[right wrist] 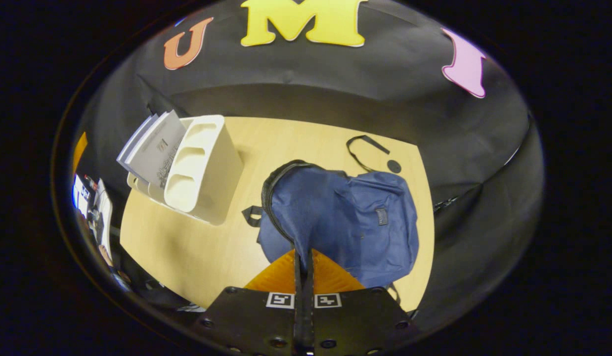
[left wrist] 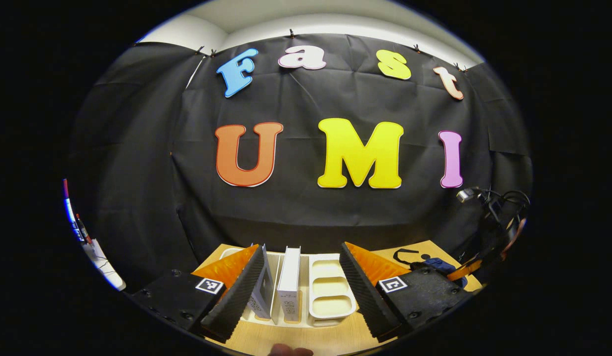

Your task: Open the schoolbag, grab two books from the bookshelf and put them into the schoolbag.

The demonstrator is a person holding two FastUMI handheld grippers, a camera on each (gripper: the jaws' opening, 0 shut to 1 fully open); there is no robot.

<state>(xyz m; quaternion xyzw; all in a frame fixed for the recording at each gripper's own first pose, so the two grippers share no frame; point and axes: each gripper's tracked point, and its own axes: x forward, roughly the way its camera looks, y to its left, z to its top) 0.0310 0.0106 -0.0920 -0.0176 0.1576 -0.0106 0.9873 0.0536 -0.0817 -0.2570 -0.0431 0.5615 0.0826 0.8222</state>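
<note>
Navy-blue schoolbag [right wrist: 350,217] with black zip, cream bookshelf [right wrist: 202,168], white and grey books [right wrist: 155,146], pale wood table [right wrist: 197,257].

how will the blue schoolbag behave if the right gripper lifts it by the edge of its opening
The schoolbag lies flat and creased on the table, so it is probably soft and will sag. It looks nearly empty, so likely light. The thin fabric may slide or bunch when pulled.

Wooden table [right wrist: 197,252] carries bookshelf [right wrist: 202,168] and schoolbag [right wrist: 345,217] (apart).
</note>
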